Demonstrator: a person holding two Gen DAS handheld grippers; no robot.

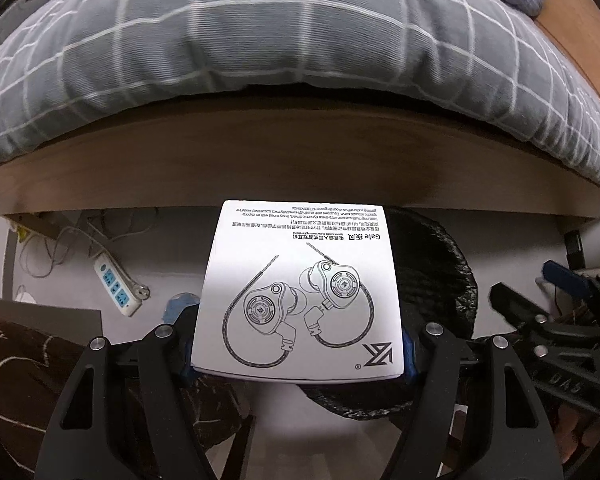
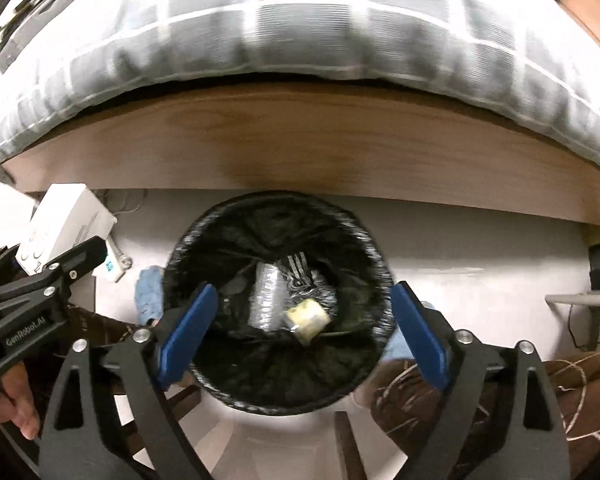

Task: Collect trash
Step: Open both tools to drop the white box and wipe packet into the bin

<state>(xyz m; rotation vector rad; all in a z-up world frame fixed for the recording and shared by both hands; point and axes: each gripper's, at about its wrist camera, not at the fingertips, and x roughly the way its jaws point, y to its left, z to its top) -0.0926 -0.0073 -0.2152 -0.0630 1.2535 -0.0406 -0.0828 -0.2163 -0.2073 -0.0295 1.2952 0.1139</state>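
Note:
My left gripper [image 1: 299,356] is shut on a white box [image 1: 300,292] printed with an earphone drawing, its blue pads pressing on the two sides. The box hangs over the near left edge of a bin with a black liner [image 1: 440,264]. In the right wrist view my right gripper [image 2: 303,288] stands open straight above the bin [image 2: 180,248], with nothing between its blue fingers [image 2: 188,328]. Inside the bin lie a crumpled yellowish piece [image 2: 308,316] and a silvery wrapper [image 2: 268,296]. The white box [image 2: 68,220] also shows at the left there.
A bed with a grey checked quilt [image 1: 300,40] and a wooden side board [image 1: 300,160] stands just behind the bin. A power strip [image 1: 116,284] with cables lies on the floor to the left. A blue slipper [image 2: 150,296] sits beside the bin. A person's hand [image 2: 20,400] shows at lower left.

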